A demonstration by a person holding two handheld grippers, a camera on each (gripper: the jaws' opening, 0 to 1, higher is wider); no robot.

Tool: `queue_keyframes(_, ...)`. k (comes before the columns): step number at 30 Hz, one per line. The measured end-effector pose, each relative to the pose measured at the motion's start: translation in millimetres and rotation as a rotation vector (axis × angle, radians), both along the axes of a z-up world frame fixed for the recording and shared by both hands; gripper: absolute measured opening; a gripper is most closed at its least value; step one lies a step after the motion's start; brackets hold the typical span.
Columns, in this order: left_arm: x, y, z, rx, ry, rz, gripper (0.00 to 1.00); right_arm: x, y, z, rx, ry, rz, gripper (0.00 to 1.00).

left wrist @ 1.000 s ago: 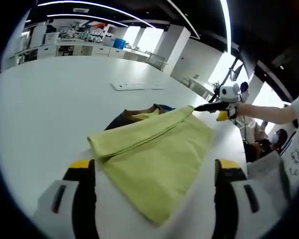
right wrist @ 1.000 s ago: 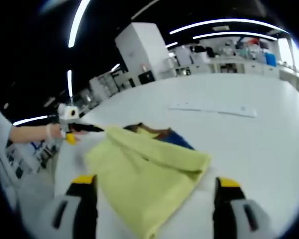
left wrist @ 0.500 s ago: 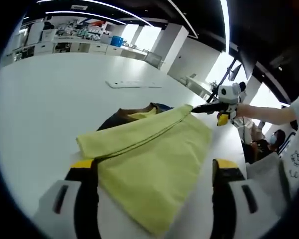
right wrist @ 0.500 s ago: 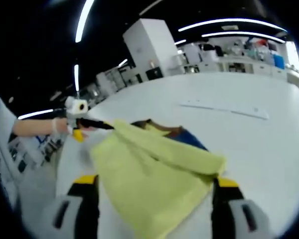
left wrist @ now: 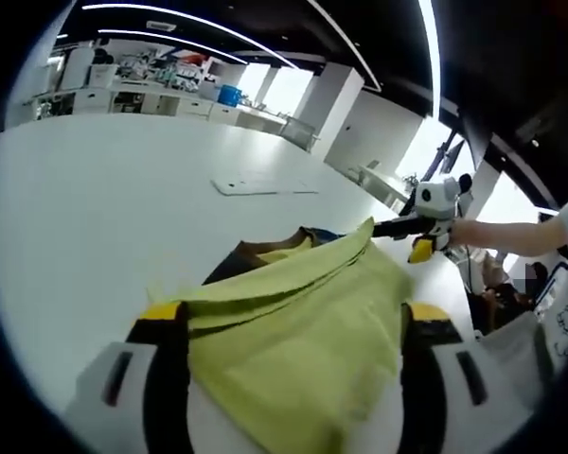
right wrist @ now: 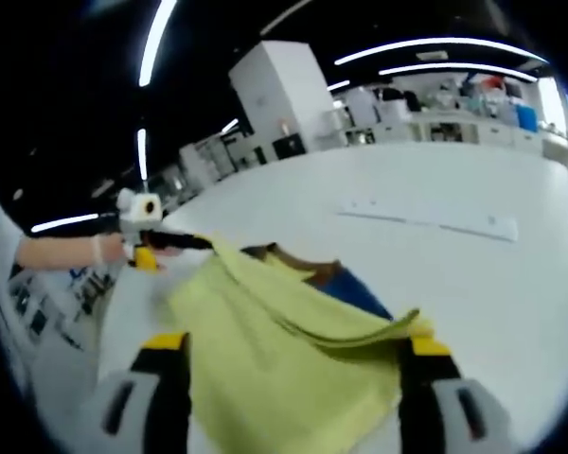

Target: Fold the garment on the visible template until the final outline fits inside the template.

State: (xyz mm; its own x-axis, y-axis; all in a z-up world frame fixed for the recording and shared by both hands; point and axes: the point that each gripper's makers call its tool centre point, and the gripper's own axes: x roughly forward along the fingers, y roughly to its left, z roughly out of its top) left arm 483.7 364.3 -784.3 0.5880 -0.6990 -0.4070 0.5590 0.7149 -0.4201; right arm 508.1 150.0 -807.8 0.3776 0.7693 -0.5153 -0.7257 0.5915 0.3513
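Garment (left wrist: 303, 322) now higher off white table (left wrist: 85, 218)

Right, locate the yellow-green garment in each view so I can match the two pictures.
Left gripper view: the garment lies bottom centre, running up toward the other tool at its far corner.
Right gripper view: the garment lies bottom centre.
Shared landmark: the flat white strip on the table beyond.
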Motion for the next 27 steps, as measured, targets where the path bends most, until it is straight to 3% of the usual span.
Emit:
queue_keyframes(3,15.6,7,4.7,-0.009,-0.024,0.023,0.90,6,-1,-0.5,0.005,0.003,-0.018,0.92)
queue_keyframes(10,22.8,15,16.1,-0.014,-0.049,0.044,0.91,12,-3,-0.5,0.017,0.006,-0.069,0.92)
queue_keyframes(14,17.3,19,23.2,0.010,-0.070,0.039,0.89,17,-4,0.3,0.032,0.013,-0.093,0.91)
queue_keyframes(16,11.7,18,22.6,0.001,-0.050,0.027,0.89,18,-3,0.4,0.037,0.015,-0.094,0.91)
queue_keyframes(20,-4.2,19,8.7,0.061,-0.018,-0.021,0.88,19,-2,-0.3,0.032,0.014,-0.089,0.92)
queue_keyframes(27,-16.7,25,-4.0,0.050,0.020,-0.023,0.88,17,-1,-2.0,0.025,0.018,-0.081,0.92)
